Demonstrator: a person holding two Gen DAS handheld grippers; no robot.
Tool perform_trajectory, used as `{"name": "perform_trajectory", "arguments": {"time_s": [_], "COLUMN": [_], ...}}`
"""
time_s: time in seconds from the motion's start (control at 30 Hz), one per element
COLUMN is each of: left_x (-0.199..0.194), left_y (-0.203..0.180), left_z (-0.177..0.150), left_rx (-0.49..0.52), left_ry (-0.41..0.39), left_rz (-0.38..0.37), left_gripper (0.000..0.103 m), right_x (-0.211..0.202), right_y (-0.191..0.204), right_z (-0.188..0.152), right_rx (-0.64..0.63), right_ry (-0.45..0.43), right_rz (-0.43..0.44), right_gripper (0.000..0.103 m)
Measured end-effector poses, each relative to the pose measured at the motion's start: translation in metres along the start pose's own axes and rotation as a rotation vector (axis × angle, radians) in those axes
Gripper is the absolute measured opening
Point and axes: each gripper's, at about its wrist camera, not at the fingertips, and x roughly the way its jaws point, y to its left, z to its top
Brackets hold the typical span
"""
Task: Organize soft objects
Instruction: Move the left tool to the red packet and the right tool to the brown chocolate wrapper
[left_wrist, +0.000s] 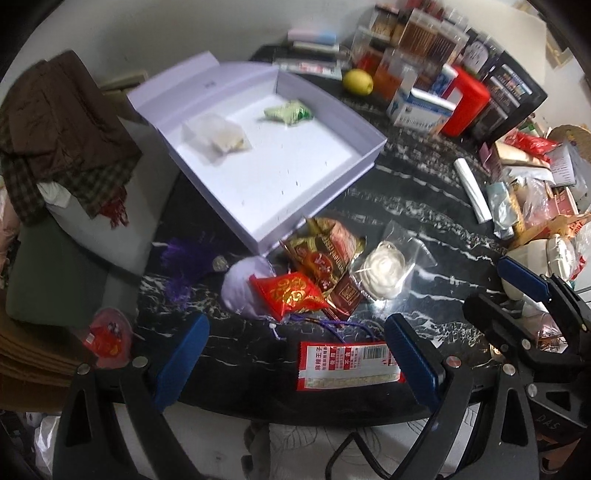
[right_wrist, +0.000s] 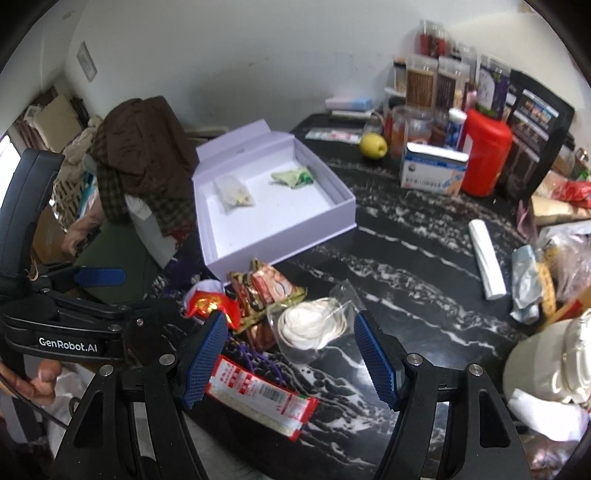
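Note:
A white open box (left_wrist: 364, 155) (right_wrist: 343, 206) on the black marble table holds a clear packet (left_wrist: 218, 138) (right_wrist: 234, 192) and a green packet (left_wrist: 290, 112) (right_wrist: 293, 176). In front of it lies a pile: a red packet (left_wrist: 286, 293) (right_wrist: 208, 302), gold-brown snack packets (left_wrist: 325, 254) (right_wrist: 266, 291), a white bun in a clear bag (left_wrist: 384, 271) (right_wrist: 310, 323), and a red-white flat snack pack (left_wrist: 347, 365) (right_wrist: 262, 400). My left gripper (left_wrist: 295, 363) is open above the flat pack. My right gripper (right_wrist: 291, 356) is open just short of the bun; it also shows in the left wrist view (left_wrist: 524, 280).
A purple tassel and white pouch (left_wrist: 240, 280) lie beside the pile. A lemon (left_wrist: 357, 82), a tissue box (right_wrist: 432, 170), a red container (right_wrist: 487, 153), jars and books crowd the back. A white roll (right_wrist: 487, 258) and bags fill the right. A brown jacket (left_wrist: 62, 118) hangs left.

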Motion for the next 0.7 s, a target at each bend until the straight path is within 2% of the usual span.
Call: {"name": "perform_trajectory", "arguments": {"time_s": [0.07,0.37,0.7], "left_x": [0.007,0.049,0.076], "left_y": [0.004,0.008,0.011], "left_z": [0.002,0.014,0.017], "left_rx": [-0.02,-0.045,-0.091], "left_ry": [0.008,0.081,0.109], "left_rz": [-0.018,-0.014,-0.004], "left_gripper": [0.097,0.097,0.095], "right_x": [0.011,0.045,0.059], "right_y": [-0.002,-0.017,-0.038], "right_z": [-0.001,-0.006,-0.006], "right_rx": [0.002,0.023,0.084], "right_ry": [0.022,0.093,0.112], "right_rz": [-0.001,-0.005,-0.015], "right_gripper": [0.072,0.072,0.072]}}
